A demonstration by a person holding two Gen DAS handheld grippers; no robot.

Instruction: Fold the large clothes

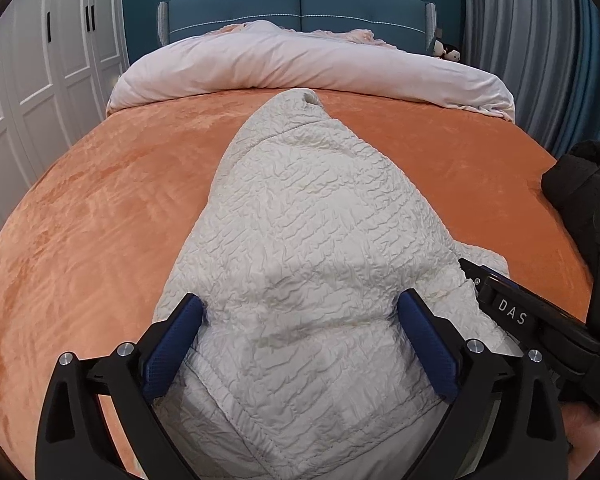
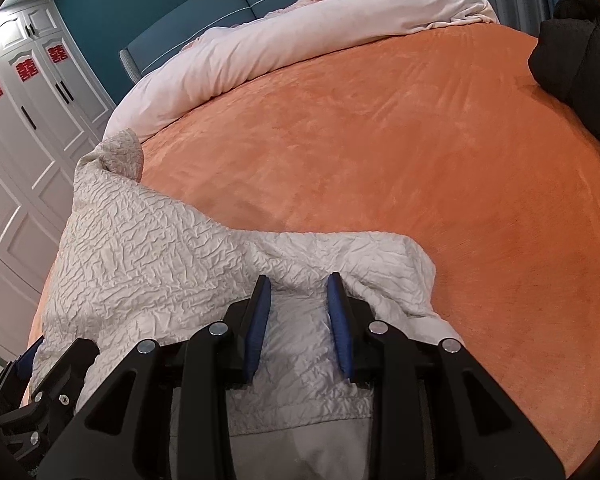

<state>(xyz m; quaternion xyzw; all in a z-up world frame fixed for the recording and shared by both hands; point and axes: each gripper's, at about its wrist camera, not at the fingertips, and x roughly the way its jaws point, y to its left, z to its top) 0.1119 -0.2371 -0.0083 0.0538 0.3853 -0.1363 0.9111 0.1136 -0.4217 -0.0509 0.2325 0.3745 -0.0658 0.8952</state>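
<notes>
Jacket [image 1: 300, 216], off-white and crinkly, is lying stretched out on the orange bedspread [image 1: 100, 200], running from the near edge toward the far end of the bed, so it's kinda sitting in a long folded strip. Left gripper [image 1: 300, 340] is hovering right over the near part of it with its jaws standing wide apart; the blue pads [image 1: 172, 348] are sitting either side of a hump of fabric, not pinching it.

Right gripper [image 2: 298, 320] is sitting just to the right of that one, and its jaws are standing way narrower. There's a bunched ridge of the jacket sitting between them, but I honestly cannot tell if the pads are actually squeezing it or just straddling it.

Further back, a pale pink duvet [image 1: 300, 64] is lying rolled up across the far end against the teal headboard [image 1: 300, 8]. Something dark and black [image 2: 572, 48] is sitting on the far right of the bed. White wardrobe doors [image 2: 28, 120] are standing on the left.
</notes>
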